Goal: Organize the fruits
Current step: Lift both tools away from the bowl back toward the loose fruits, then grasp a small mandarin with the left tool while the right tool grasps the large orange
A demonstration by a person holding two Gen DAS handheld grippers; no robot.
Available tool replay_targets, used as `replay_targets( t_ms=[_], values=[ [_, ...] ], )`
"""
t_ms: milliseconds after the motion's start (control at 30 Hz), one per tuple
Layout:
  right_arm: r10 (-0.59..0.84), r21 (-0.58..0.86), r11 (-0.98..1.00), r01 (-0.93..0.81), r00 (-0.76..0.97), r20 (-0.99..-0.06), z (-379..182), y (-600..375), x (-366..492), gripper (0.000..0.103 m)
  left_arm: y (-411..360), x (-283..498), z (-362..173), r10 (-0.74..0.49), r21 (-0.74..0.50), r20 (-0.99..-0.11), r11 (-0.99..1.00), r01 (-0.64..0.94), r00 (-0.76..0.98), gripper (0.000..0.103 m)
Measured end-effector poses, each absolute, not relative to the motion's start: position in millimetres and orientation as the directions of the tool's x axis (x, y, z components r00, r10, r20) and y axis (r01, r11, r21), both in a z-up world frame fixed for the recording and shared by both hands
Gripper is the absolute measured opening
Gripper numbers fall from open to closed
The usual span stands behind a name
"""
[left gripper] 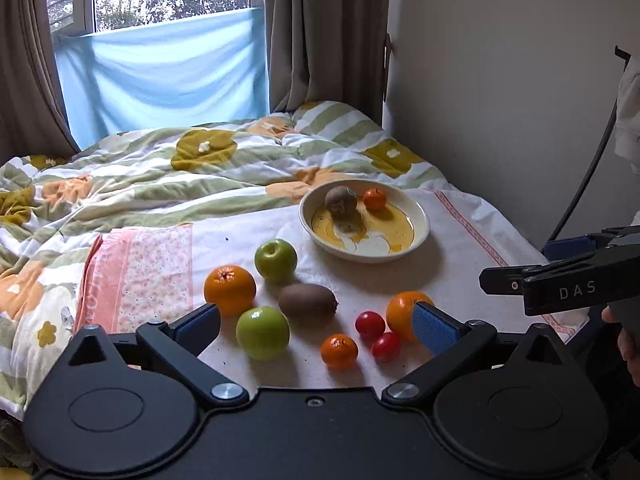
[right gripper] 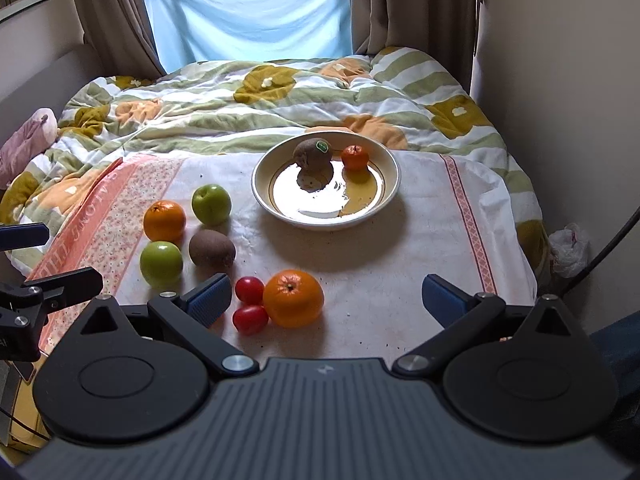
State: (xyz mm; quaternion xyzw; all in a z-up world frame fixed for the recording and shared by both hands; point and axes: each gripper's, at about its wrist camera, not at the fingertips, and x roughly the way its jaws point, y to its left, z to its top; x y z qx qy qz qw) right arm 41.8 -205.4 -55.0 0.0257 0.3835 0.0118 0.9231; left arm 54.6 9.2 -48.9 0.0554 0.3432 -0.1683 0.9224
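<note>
A cream bowl (left gripper: pixel 416 236) (right gripper: pixel 388 196) on the white cloth holds a kiwi (left gripper: pixel 341 200) (right gripper: pixel 313 155) and a small mandarin (left gripper: pixel 375 199) (right gripper: pixel 355 157). On the cloth lie two green apples (left gripper: pixel 276 260) (left gripper: pixel 262 332), two oranges (left gripper: pixel 229 289) (left gripper: pixel 402 312), a kiwi (left gripper: pixel 307 300), a small mandarin (left gripper: pixel 339 351) and two cherry tomatoes (left gripper: pixel 370 324) (left gripper: pixel 386 346). My left gripper (left gripper: pixel 320 326) is open and empty above the near fruits. My right gripper (right gripper: pixel 326 300) is open and empty, with an orange (right gripper: pixel 293 298) and tomatoes (right gripper: pixel 249 289) between its fingers' line.
The cloth lies on a bed with a rumpled flowered duvet (left gripper: pixel 160 168) behind the bowl. A pink patterned strip (left gripper: pixel 140 272) borders the cloth on the left. A wall (left gripper: pixel 520 100) stands close on the right. The right gripper shows in the left wrist view (left gripper: pixel 560 284).
</note>
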Motion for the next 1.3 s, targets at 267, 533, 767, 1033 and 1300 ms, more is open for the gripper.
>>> replay_targets(
  t_ms=[267,533,767,1033,1300],
  values=[
    [0.026,0.072,0.997,0.038,0.684,-0.729,-94.4,-203.5,51.3,0.103,-3.8,76.7,-103.6,-0.254,0.035,-0.705,0.92,0.39,0.663,0.098],
    [0.032,0.093,0.994,0.057,0.667,-0.744,-134.7,-201.9,67.5,0.103,-22.1,101.1,-151.7,-0.251,0.062,-0.749,0.895,0.443,0.613,0.078],
    [0.05,0.125,0.99,0.065,0.666,-0.744,-147.1,-203.3,81.0,0.103,-38.2,111.6,-168.3,-0.244,0.103,-0.758,0.871,0.481,0.605,0.063],
    [0.075,0.146,0.988,0.054,0.659,-0.748,-152.3,-199.5,93.8,0.103,-45.6,114.6,-177.6,-0.249,0.11,-0.77,0.855,0.506,0.588,0.042],
    [0.106,0.167,0.985,0.035,0.644,-0.758,-161.0,-192.0,104.5,0.088,-44.8,114.4,-177.0,-0.246,0.114,-0.771,0.854,0.507,0.588,0.042]
  ],
)
